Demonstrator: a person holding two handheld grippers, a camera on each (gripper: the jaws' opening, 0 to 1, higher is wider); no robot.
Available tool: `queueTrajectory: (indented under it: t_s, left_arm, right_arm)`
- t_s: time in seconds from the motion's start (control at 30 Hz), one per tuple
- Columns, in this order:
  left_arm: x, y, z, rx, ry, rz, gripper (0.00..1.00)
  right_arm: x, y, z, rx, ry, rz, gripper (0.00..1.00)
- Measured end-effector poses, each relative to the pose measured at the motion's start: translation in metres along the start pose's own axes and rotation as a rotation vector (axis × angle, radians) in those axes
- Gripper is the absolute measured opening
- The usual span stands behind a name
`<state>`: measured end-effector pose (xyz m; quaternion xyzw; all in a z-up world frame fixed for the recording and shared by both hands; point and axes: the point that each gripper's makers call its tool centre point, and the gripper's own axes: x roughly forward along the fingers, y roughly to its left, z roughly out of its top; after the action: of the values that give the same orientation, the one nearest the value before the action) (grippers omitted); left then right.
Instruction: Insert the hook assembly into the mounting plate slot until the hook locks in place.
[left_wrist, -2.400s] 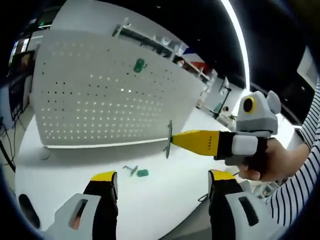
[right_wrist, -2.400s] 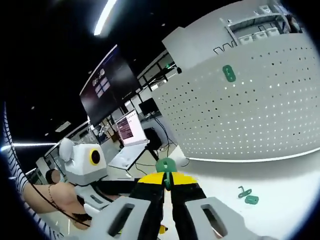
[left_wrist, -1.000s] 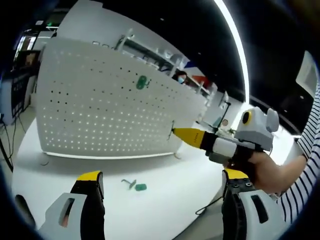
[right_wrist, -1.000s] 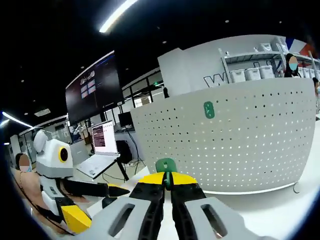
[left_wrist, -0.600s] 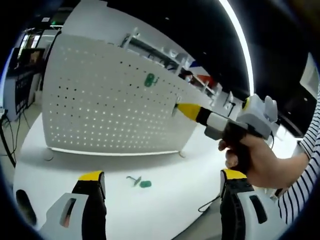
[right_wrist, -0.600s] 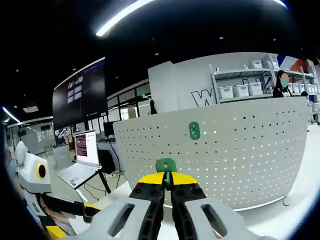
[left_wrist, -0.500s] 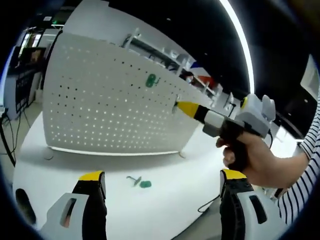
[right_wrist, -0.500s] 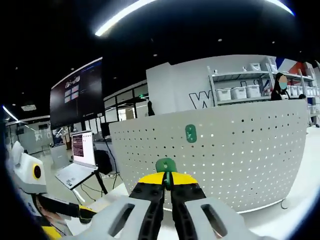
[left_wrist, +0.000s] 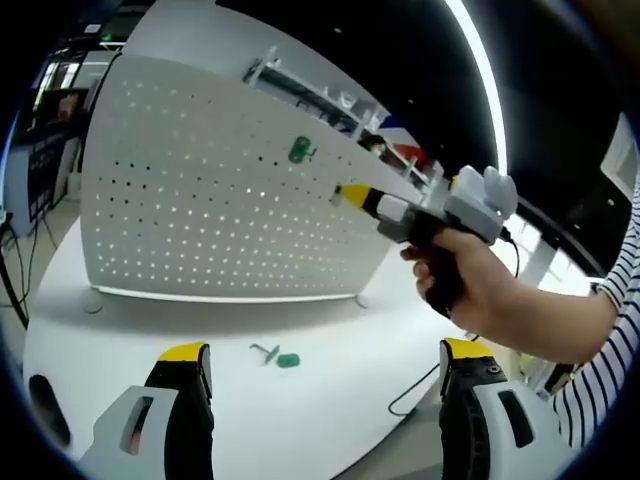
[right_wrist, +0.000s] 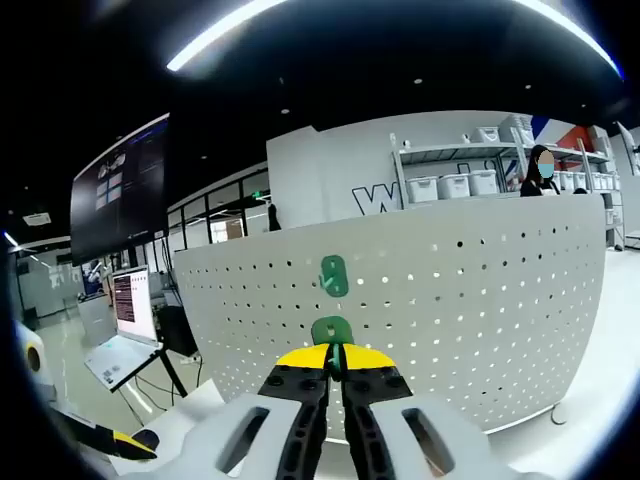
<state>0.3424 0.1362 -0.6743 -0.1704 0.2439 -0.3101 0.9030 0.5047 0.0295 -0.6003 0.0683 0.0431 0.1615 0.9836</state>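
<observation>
While my right gripper clamps a green hook near the pegboard, my left gripper hangs open. 1 hook is mounted; another lies on the table.

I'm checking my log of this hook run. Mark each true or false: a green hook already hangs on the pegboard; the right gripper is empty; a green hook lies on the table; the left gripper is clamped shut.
1. A green hook already hangs on the pegboard: true.
2. The right gripper is empty: false, it is shut on a green hook.
3. A green hook lies on the table: true.
4. The left gripper is clamped shut: false, its jaws stand wide apart, holding nothing.
</observation>
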Motion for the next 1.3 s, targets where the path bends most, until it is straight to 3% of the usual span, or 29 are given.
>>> queueTrajectory:
  t_s: [0.23,0.53,0.9,1.3]
  left_arm:
    - [0.001,0.002,0.003,0.013,0.008,0.01,0.97]
    - [0.001,0.008,0.007,0.029,0.017,0.022,0.97]
    - [-0.001,0.021,0.007,0.011,0.021,0.058,0.96]
    - [0.004,0.024,0.005,0.0,0.027,0.069,0.94]
  right_arm:
    - [0.01,-0.014,0.003,0.002,-0.007,-0.037,0.0]
    - [0.03,-0.016,0.009,0.006,-0.014,-0.032,0.0]
    - [0.053,-0.029,0.027,0.027,-0.059,-0.064,0.0]
    - [0.061,-0.039,0.044,0.016,-0.105,-0.087,0.0]
